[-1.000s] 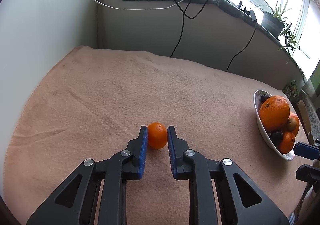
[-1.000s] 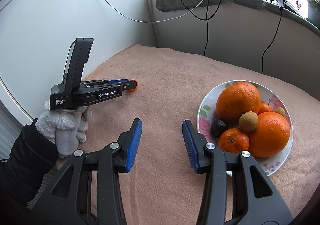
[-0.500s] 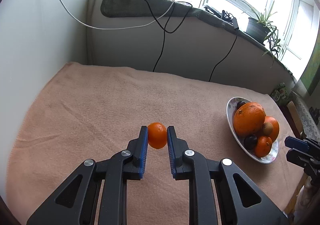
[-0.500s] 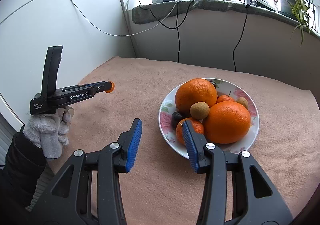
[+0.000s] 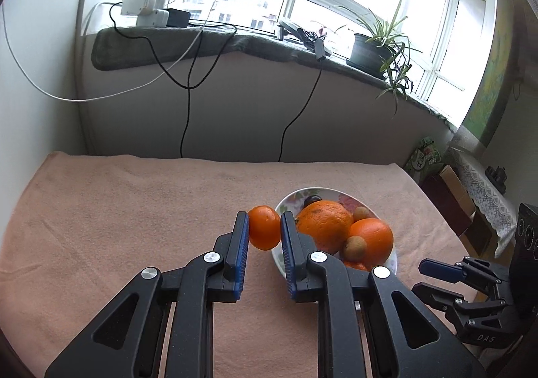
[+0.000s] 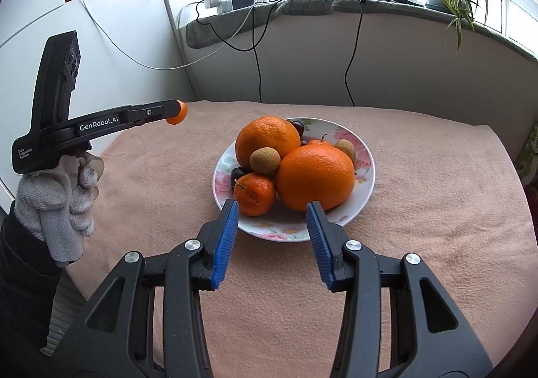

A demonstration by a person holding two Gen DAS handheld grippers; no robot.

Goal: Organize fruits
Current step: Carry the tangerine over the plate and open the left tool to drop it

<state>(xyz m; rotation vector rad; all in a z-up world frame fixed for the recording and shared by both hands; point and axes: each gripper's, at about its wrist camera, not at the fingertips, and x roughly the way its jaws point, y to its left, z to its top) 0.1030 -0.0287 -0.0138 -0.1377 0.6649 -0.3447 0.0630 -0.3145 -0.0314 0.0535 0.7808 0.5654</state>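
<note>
A: What is the left gripper (image 5: pixel 264 237) doing now?

B: It is clenching a small mandarin (image 5: pixel 264 231) between its two blue pads (image 5: pixel 241 245). The fruit is hanging in the air, above the peach cloth (image 5: pixel 134 210), just beside the near rim of the plate (image 6: pixel 366 159). In the right wrist view the same mandarin (image 6: pixel 177 112) is sticking out at the tip of the left gripper (image 6: pixel 173 112), well apart from the pile.

A: How is this fruit going to handle, in your opinion?

B: I am judging it light, round and a little soft. The skin is smooth, so it may be slipping if the squeeze is weak, and bruising if it is too strong. The pads are taking it across the widest middle, which looks to me the best place.

A: And the right gripper (image 6: pixel 272 221)?

B: It is standing partly open and holding nothing, pointing at the front edge of the plate, where two big oranges (image 6: pixel 315 176) and smaller fruits are lying.

A: What is differing from one second ago?

B: Then the mandarin was resting low on the cloth, with the plate far at the right edge of the left view. Now it is lifted, and the plate is sitting almost directly behind the fingers.
</note>
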